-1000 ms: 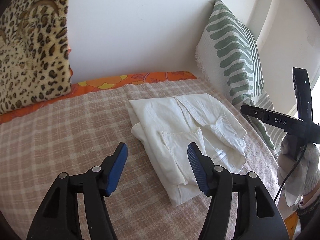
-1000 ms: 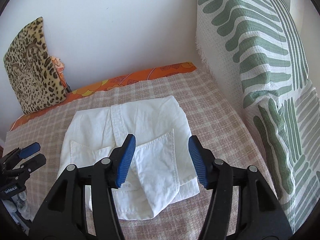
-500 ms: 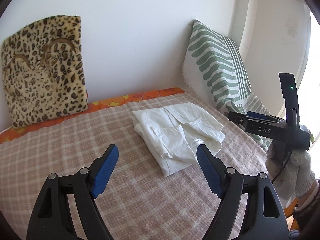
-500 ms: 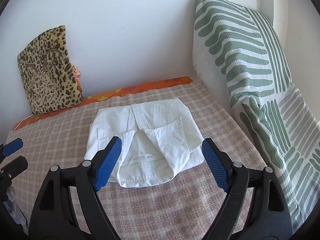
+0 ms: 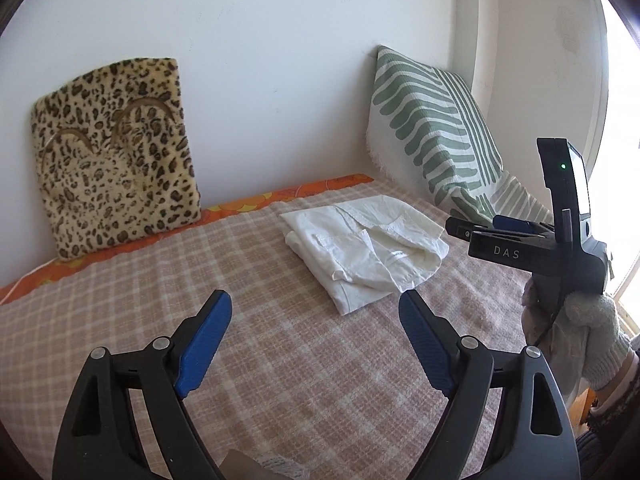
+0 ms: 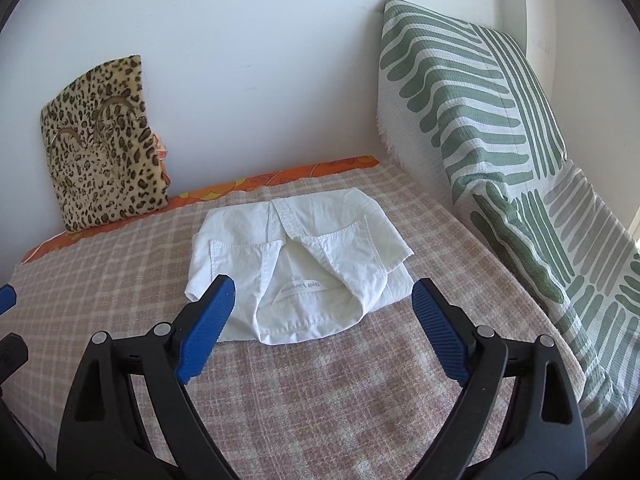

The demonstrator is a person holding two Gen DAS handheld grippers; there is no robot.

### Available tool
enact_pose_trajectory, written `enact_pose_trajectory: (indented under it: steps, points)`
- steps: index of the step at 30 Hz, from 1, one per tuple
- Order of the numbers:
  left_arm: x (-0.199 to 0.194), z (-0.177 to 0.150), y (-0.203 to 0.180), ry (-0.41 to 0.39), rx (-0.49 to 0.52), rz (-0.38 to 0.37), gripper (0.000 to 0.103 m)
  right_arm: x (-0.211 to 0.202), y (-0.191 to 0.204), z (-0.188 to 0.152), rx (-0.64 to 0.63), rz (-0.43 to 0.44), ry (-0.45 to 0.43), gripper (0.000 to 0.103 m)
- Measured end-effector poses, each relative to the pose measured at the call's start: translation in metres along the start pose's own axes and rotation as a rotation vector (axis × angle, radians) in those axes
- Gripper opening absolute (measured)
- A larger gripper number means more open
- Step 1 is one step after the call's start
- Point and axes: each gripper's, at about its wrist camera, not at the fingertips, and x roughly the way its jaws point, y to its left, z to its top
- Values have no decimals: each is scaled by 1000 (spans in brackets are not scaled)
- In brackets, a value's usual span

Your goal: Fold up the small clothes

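A folded white garment point(image 5: 362, 246) with pockets and a label lies on the checked bed cover point(image 5: 160, 280), right of centre in the left wrist view. In the right wrist view the garment point(image 6: 300, 256) lies centred, just beyond the fingertips. My left gripper point(image 5: 316, 332) is open and empty, hovering over bare cover well short of the garment. My right gripper point(image 6: 324, 316) is open and empty, with its blue pads either side of the garment's near edge and above it. The right gripper's body point(image 5: 532, 240) shows at the right of the left wrist view.
A leopard-print cushion point(image 5: 116, 172) leans on the white wall at the back left. A green-striped pillow point(image 6: 492, 128) leans along the right side. An orange sheet edge point(image 5: 280, 196) runs along the wall. A gloved hand point(image 5: 592, 344) holds the right gripper.
Both grippers have pulled back and up from the garment and their jaws have opened wider. The garment lies still on the cover.
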Motion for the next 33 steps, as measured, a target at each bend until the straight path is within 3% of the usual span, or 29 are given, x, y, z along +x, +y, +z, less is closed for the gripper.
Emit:
enact_pose_trajectory:
  steps: [9,13,33]
  points:
    - [-24,-10,-10,-43,33,-21,98,-5,9,-4,-17,-9,-19,93]
    - [-34,-8,-12,-68,36,-24,102,-7,10,-4,-1,-12,-26,98]
    - [-45,-13,-20,-86,51,-7,102,-8,8,-7,-14,-39,-39,103]
